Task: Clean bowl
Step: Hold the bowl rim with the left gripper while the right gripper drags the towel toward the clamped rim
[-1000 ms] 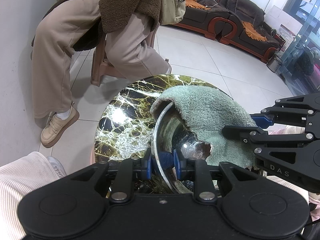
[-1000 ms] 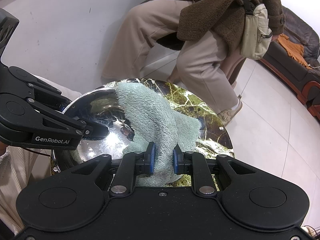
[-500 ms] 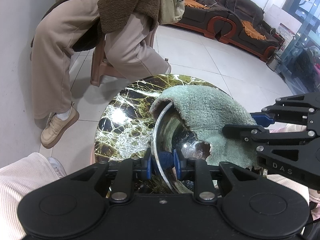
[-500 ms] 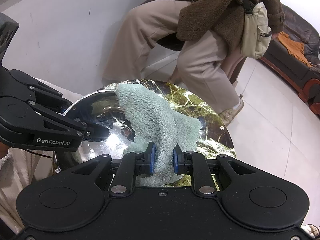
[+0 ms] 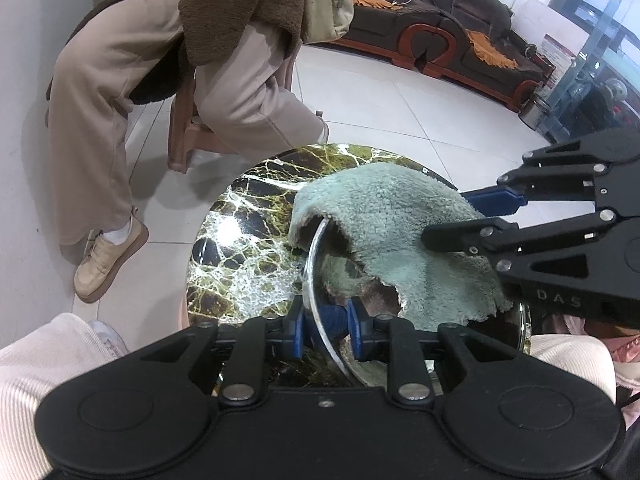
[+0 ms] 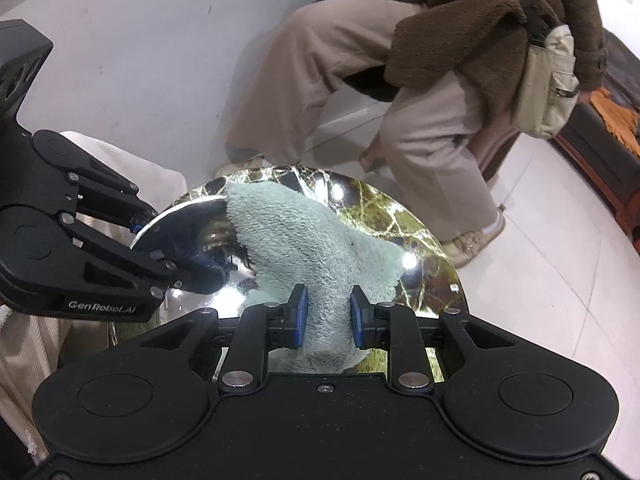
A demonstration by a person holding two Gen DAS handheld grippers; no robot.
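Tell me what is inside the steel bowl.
The green cloth drapes over the bowl's rim into it, held by the right tool. Bare shiny steel shows beside it; whatever lies under the cloth is covered.

A round marble worktop (image 5: 240,248) with green and white veins stood on a pale tiled floor (image 5: 400,120). Beyond it a seated person (image 6: 400,92) wore beige trousers, a brown fleece coat and a cream shoulder bag (image 6: 548,80). A tan shoe (image 5: 108,256) rested near the wall. A dark leather sofa (image 5: 460,28) with orange throws lined the far side.
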